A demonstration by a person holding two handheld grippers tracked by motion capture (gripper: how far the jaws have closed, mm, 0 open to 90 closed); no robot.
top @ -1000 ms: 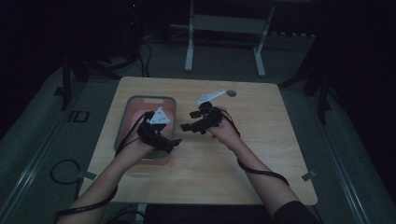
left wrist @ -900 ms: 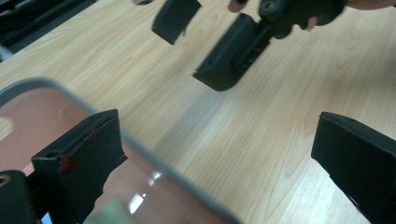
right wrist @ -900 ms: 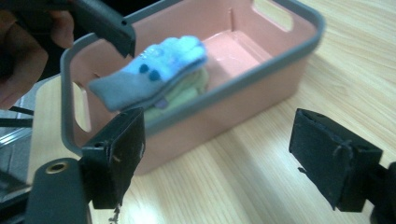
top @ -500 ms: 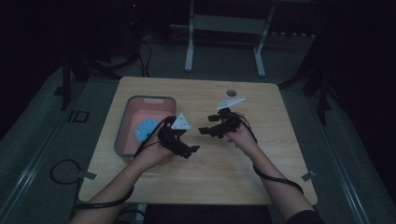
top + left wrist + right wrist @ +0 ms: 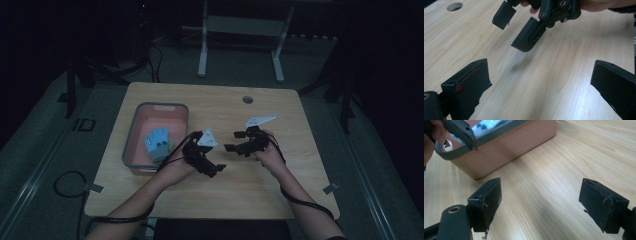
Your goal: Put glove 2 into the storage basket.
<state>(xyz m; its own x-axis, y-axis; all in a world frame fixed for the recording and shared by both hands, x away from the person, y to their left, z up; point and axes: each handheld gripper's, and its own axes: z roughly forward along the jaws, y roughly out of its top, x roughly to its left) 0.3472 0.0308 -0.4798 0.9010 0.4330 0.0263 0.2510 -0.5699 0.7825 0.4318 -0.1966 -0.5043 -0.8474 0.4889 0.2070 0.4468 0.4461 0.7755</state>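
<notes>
My left gripper (image 5: 212,155) hovers over the wooden table (image 5: 260,190) just right of a pink bin, open with nothing in it. In the left gripper view its own jaws (image 5: 539,85) stand wide apart over bare wood, facing the right gripper (image 5: 521,27). My right gripper (image 5: 233,141) is close by to the right, also open and empty, and points back toward the bin. The right gripper view has its jaws (image 5: 544,202) spread above the tabletop, with one jaw of the left gripper (image 5: 461,131) at the top left.
The pink bin with a grey rim (image 5: 131,135) sits on the table's left half; its wall (image 5: 519,142) is near the right gripper. A light blue glove-like item (image 5: 157,142) lies inside it. A round cable hole (image 5: 247,99) is at the back. Cables trail off the front edge.
Both hands have shifted right, away from the bin. The left gripper was over the bin's edge; now it is above bare table, and the blue item lies uncovered in the bin.
</notes>
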